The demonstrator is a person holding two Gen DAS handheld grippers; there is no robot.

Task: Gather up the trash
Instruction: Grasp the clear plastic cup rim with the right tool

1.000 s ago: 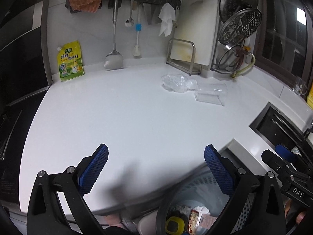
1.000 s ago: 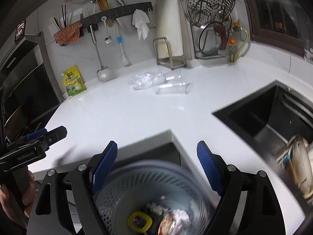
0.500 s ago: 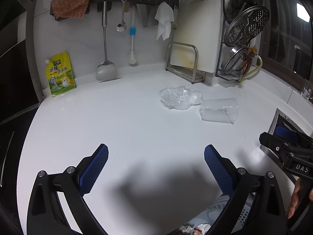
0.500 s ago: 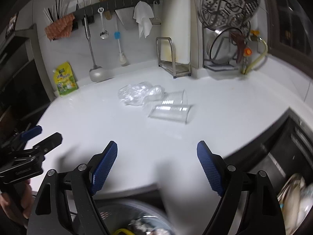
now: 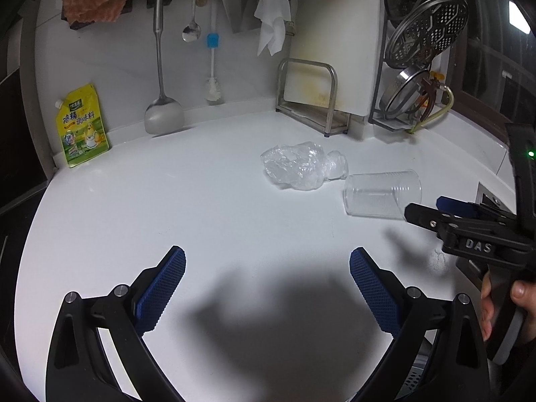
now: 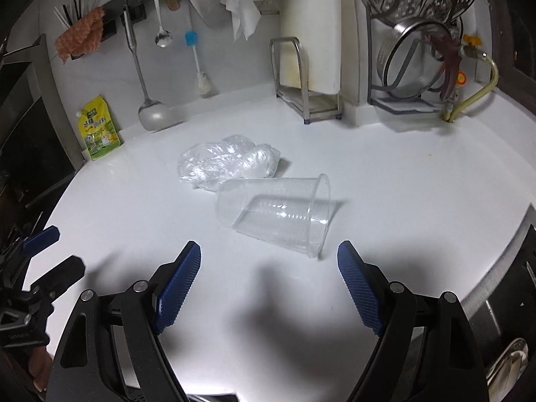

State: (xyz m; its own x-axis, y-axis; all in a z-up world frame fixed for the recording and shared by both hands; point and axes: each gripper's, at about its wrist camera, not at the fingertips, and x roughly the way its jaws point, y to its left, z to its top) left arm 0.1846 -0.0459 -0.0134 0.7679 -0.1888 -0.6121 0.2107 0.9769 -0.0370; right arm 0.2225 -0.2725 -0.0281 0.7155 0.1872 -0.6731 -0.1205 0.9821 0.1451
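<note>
Right tool [image 6: 269, 269] hovers released just short of the clear plastic cup [image 6: 274, 212] lying on its side on the white surface [image 6: 402, 174], crumpled clear plastic wrap [image 6: 227, 160] behind it: best straddle the cup's mid-body, squeeze gently, while left tool [image 5: 267, 273] waits, also released.

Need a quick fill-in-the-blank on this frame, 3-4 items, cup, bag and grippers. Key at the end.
1. The clear plastic cup is lying on its ____ on the white countertop.
2. The crumpled plastic bag sits just behind the cup, on the side of the cup's ____ end.
3. The right gripper is ____, holding nothing.
4. The gripper nearer the cup is the ____ one; the left gripper is also empty.

Missing words: side; base; open; right
</note>
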